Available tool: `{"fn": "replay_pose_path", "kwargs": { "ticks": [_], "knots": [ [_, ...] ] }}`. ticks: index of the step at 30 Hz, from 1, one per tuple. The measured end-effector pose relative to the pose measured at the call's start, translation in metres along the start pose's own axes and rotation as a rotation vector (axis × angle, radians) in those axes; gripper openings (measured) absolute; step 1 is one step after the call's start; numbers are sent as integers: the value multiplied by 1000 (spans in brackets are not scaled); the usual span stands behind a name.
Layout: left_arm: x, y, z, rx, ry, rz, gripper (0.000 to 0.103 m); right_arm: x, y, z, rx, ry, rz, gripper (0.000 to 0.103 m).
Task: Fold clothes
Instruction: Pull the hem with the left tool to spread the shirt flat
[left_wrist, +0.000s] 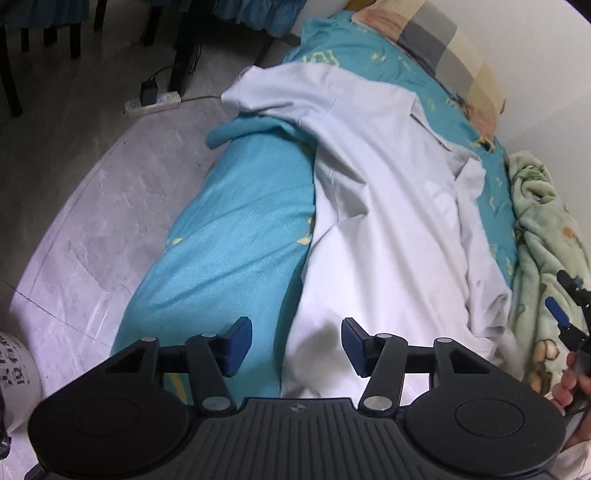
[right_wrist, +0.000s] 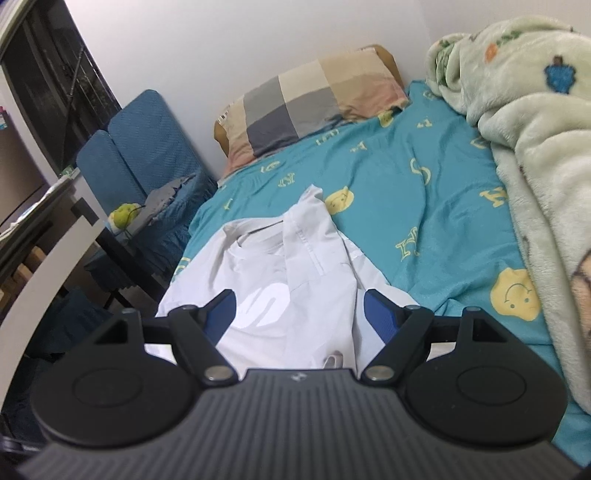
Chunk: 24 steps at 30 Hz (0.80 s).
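- Shirt (right_wrist: 295, 280): one white garment is laid on a bed, along the edge nearer the floor.
- The bed is covered by a teal sheet (right_wrist: 424, 192) printed with yellow letters and smiley faces; the sheet hangs over the side toward a grey floor (left_wrist: 110, 206).
- One checked pillow (right_wrist: 314, 99) is propped at the head of the bed against a white wall.
- One pale green fleece blanket (right_wrist: 535, 147) is bunched along the far side of the bed, well apart from the shirt.
- One white power strip (left_wrist: 153, 103) with a black plug is seen on the floor, near dark chair legs.
- Two blue cushioned seat backs (right_wrist: 144, 144) are seen beside the bed head, with a white desk edge in front of them.
- The shirt is rumpled and partly folded: one sleeve is laid across the chest, the collar points toward the pillow, and a pale curved logo shows on the front.
- In the left view, the shirt (left_wrist: 388, 221) is seen as a long creased strip, one corner hanging off the bed edge.
- Left gripper (left_wrist: 297, 345): released, jaws spread wide above the shirt's near edge, nothing held.
- Right gripper (right_wrist: 299, 314): released, jaws spread over the shirt's lower part, nothing gripped; it also appears at the right edge of the left view (left_wrist: 565, 310).
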<state>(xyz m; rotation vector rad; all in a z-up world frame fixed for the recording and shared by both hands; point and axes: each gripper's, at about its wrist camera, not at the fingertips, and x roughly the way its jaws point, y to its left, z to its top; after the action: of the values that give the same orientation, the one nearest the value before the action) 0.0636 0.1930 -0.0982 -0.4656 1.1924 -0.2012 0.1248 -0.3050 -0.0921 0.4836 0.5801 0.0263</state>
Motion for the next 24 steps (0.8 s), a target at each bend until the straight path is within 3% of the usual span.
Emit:
{"fn": "replay_pose_path", "kwargs": {
  "ticks": [5, 13, 15, 18, 20, 24],
  "knots": [
    [17, -20, -12, 137, 137, 51, 61, -14, -1, -4, -39, -19, -28, 78],
    [58, -45, -26, 294, 310, 159, 62, -17, -13, -3, 11, -12, -14, 78],
    [66, -50, -30, 332, 350, 175, 58, -16, -16, -3, 28, -8, -4, 78],
    [68, -56, -34, 352, 376, 193, 39, -15, -19, -3, 45, -5, 9, 78],
    [65, -59, -36, 366, 377, 208, 12, -16, -21, -2, 53, -7, 18, 78],
    [50, -68, -39, 370, 366, 222, 4, -17, -24, -1, 68, -10, 31, 78]
  ]
}}
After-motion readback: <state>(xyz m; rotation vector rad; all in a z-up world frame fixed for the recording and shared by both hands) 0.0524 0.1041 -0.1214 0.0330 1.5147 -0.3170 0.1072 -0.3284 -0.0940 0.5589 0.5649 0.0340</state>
